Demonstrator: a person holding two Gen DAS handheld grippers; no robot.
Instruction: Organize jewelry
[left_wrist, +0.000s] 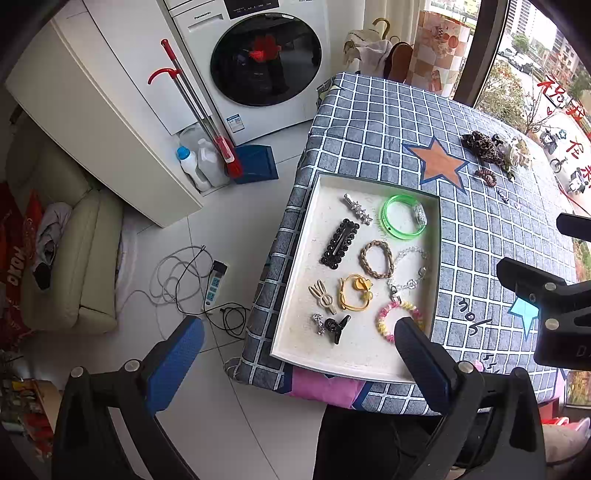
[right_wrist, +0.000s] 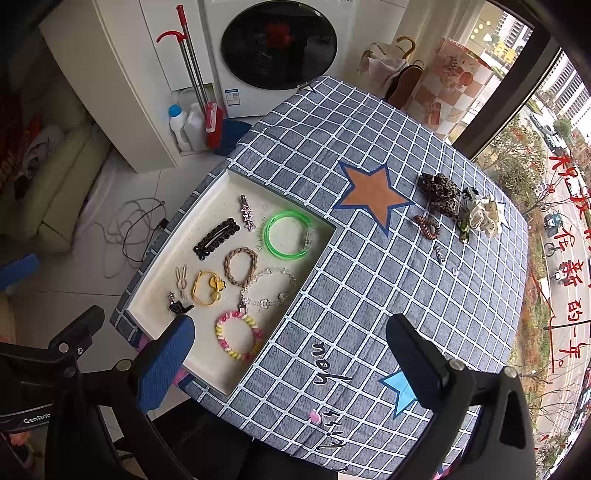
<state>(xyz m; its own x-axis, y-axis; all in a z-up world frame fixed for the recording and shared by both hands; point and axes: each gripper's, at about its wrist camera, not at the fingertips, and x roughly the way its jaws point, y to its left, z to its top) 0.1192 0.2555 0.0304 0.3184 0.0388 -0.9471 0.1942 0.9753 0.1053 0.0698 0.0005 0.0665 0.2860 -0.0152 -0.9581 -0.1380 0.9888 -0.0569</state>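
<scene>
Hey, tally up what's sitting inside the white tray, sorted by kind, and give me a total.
In the white tray:
Bracelets and hair loops: 5 (green plastic bangle, brown braided loop, silver chain bracelet, yellow hair tie, pink-and-yellow beaded bracelet)
Hair clips: 5 (star, black beaded, cream bunny, small silver, black claw)
Total: 10
</scene>
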